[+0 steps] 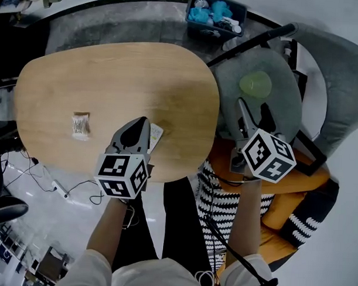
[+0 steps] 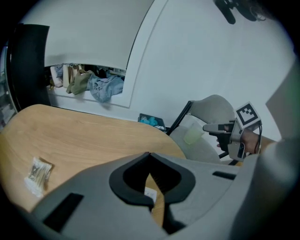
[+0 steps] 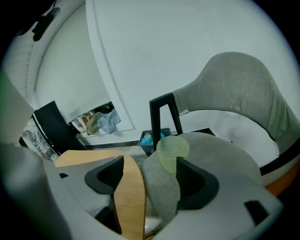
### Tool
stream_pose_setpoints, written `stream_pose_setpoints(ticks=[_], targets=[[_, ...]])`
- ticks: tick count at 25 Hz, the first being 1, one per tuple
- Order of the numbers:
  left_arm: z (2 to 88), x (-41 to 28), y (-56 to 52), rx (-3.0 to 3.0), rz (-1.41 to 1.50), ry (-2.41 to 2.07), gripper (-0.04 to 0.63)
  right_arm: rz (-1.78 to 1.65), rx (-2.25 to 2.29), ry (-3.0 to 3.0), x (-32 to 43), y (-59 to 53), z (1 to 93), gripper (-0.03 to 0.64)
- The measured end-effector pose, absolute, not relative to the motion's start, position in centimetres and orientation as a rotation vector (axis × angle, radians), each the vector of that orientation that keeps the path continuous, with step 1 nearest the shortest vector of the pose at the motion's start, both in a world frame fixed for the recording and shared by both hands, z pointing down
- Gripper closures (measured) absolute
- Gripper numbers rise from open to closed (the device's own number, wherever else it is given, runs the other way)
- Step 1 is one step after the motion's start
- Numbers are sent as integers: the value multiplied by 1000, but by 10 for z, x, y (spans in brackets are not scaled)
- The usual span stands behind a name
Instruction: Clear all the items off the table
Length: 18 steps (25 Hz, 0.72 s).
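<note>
Two small items lie on the oval light-wood table [image 1: 122, 79]. One is a clear crinkled plastic packet [image 1: 80, 125] well out on the left part of the top. The other is a flat white sachet [image 1: 156, 134] near the near edge.

The left tool [image 1: 143, 118] hangs over that near edge with its jaws together, tips meeting and nothing caught between them. In the left gripper view the left tool [image 2: 149, 154] shows the white sachet [image 2: 150, 192] through the gap beneath its pads, lying on the wood. In the head view the sachet sits just beside the jaws on their right. The clear packet [image 2: 38, 171] lies well apart to the left.

The right tool [image 1: 254, 110] is off the table, over the seat of a grey upholstered shell chair [image 1: 283, 84]. Its jaws stand wide apart and hold nothing. A pale green translucent plastic cup [image 1: 255, 84] stands upright on that seat, just ahead of the jaws. In the right gripper view the cup [image 3: 172, 150] rises close by the right jaw.

Beyond the table's far edge a dark blue plastic bin [image 1: 198, 26] sits on the floor with blue and white things inside.
</note>
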<state>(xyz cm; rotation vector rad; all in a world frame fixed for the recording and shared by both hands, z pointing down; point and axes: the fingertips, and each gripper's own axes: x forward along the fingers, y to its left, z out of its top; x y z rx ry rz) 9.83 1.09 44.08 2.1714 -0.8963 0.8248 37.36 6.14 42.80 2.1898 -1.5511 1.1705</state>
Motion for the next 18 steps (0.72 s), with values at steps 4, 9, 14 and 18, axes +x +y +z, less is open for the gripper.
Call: stream_pose_setpoints(ticks=[4, 9, 14, 18], targets=[[440, 67, 9, 2144, 800, -922, 588, 1180, 2180, -1569, 341, 64, 417, 244], [440, 23, 9, 2127, 776, -939, 588, 1157, 2189, -1539, 295, 73, 406, 336], [439, -29, 6, 2108, 773, -974, 588, 1161, 2222, -1499, 241, 83, 405, 524], [432, -74, 3, 2071, 755, -1024, 588, 1177, 2196, -1546, 184, 81, 404, 591]])
